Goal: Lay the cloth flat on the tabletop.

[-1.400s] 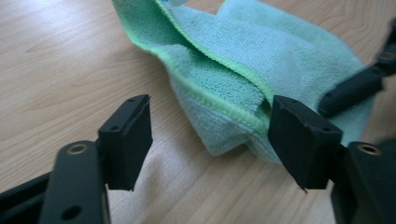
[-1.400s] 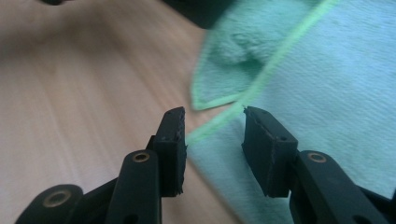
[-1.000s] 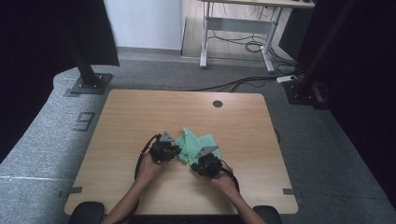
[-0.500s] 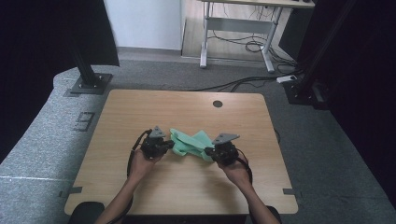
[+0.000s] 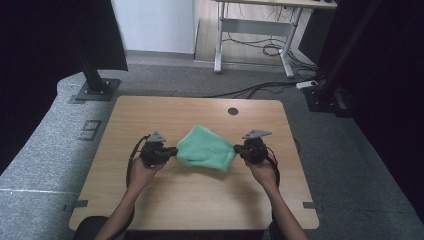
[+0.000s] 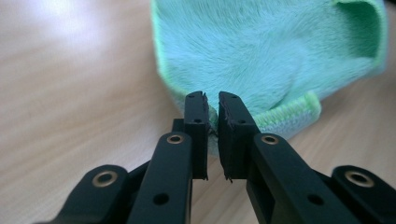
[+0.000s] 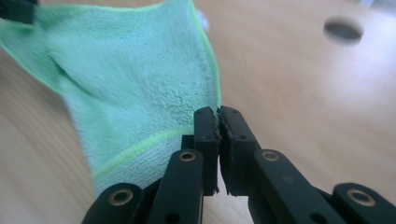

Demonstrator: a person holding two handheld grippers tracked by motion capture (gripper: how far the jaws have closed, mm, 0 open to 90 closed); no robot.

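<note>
A green fleecy cloth (image 5: 206, 148) hangs stretched between my two grippers above the wooden table (image 5: 165, 112). My left gripper (image 5: 173, 151) is shut on the cloth's left edge; in the left gripper view its jaws pinch the hemmed edge of the cloth (image 6: 266, 60) at my left gripper (image 6: 212, 105). My right gripper (image 5: 237, 149) is shut on the cloth's right edge, and in the right gripper view the cloth (image 7: 135, 93) spreads away to the left from my right gripper (image 7: 218, 117). The cloth's lower fold sags between the two grips.
A round cable hole (image 5: 233, 111) lies near the table's far edge, also seen as a dark hole (image 7: 343, 29). Black stand bases (image 5: 95, 90) sit on the grey floor beyond the table, with a desk frame and cables farther back.
Both grippers have moved apart and risen, the right one more. The cloth, bunched between them before, is now drawn out wide between the two grips.
</note>
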